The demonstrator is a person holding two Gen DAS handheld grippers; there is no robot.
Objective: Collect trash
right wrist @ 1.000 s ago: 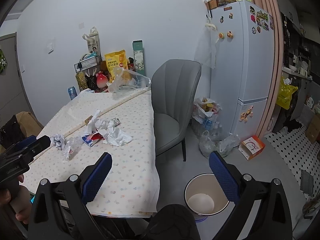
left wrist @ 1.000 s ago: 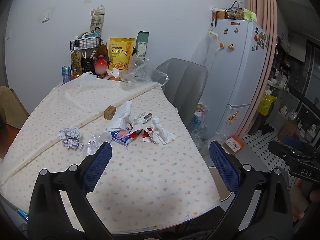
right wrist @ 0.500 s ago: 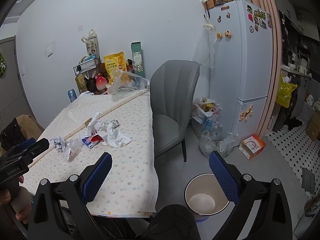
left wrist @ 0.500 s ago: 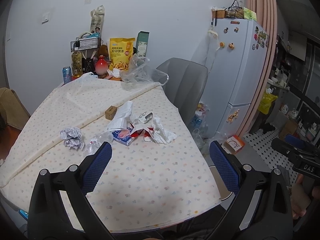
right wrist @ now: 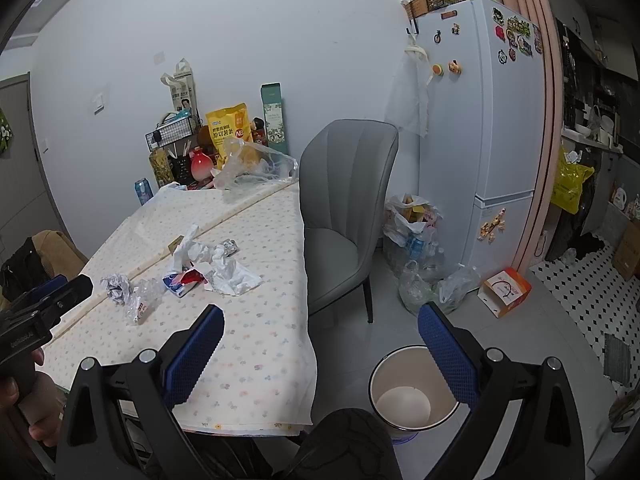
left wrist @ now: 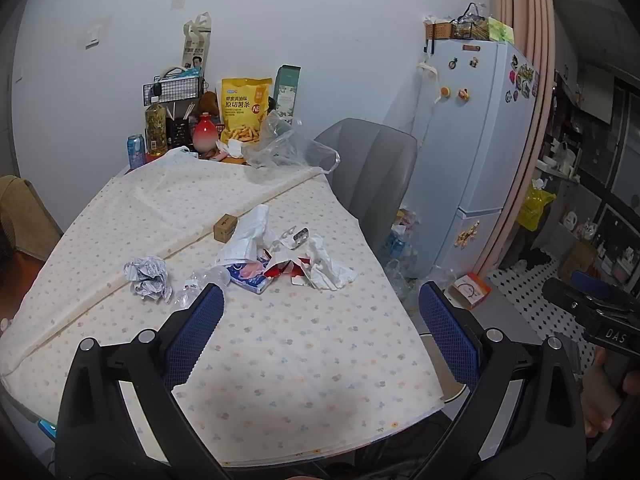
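Trash lies mid-table on the flowered cloth [left wrist: 304, 352]: a crumpled paper ball [left wrist: 147, 278], a crushed clear bottle [left wrist: 200, 282], a blue-red wrapper [left wrist: 256, 276], white tissues [left wrist: 328, 270], a small cardboard box [left wrist: 225, 228]. The right wrist view shows the same pile [right wrist: 212, 268] and paper ball [right wrist: 116, 286]. A white waste bin [right wrist: 412, 392] stands on the floor beside the table. My left gripper [left wrist: 320, 332] is open and empty, short of the pile. My right gripper [right wrist: 320, 348] is open and empty, between table edge and bin.
A grey chair [right wrist: 344, 208] stands at the table's right side. Snack bag [left wrist: 245, 110], bottle, can and a clear plastic bag [left wrist: 288, 148] crowd the table's far end. A fridge [right wrist: 492, 128] and bags of rubbish [right wrist: 416, 240] stand beyond the chair.
Both views have shifted only slightly. Both grippers stay open and empty, and the trash has not moved.
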